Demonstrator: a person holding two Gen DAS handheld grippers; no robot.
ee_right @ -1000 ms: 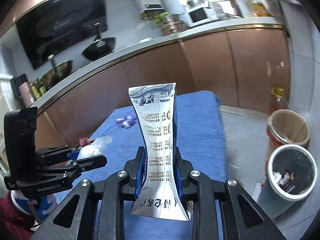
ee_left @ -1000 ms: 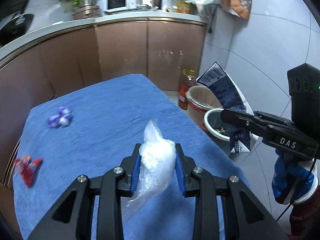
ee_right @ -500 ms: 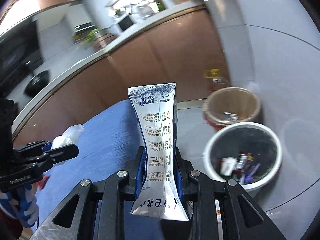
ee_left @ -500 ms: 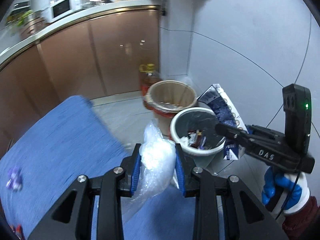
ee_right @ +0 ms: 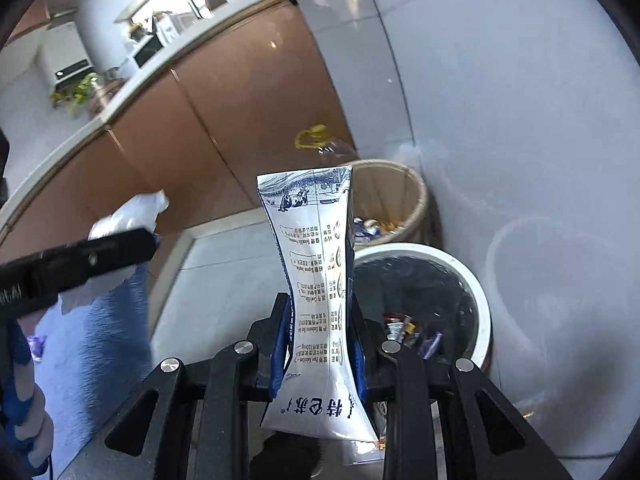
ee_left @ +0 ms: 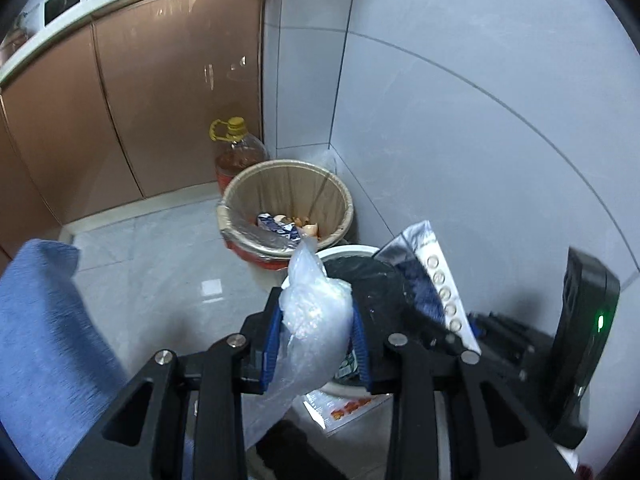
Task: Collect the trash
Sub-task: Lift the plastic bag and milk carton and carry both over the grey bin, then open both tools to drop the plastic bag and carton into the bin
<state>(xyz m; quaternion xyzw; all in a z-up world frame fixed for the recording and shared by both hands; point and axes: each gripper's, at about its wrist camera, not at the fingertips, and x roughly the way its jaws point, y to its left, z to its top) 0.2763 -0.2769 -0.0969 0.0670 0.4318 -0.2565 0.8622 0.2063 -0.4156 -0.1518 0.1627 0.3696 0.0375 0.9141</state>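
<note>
- The milk carton (ee_right: pixel 318 280) stands pretty much upright, long axis running away from the right gripper (ee_right: pixel 318 344), flat sealed top edge pointing up and out, bottom end flaring below the pads. It's squeezed narrow in the middle where the right gripper is clamped on it.
- The plastic bag (ee_left: pixel 314 320) is a crumpled clear wad with a twisted tail poking up and forward; the left gripper (ee_left: pixel 316 344) is closed tight on it, loose film hanging down under the pads.
- Two bins on the floor in the corner: the white bin (ee_right: pixel 476 292) has a black liner and some small wrappers at the bottom, and the tan bin (ee_left: pixel 240 196) behind it holds a small blue-white carton plus food scraps.
- Both grippers sit just above the near rim of the white bin, carton on the right, bag on the left.
- An oil bottle (ee_left: pixel 236 152) stands behind the tan bin; the blue-covered surface (ee_left: pixel 44 320) is off to the left.
</note>
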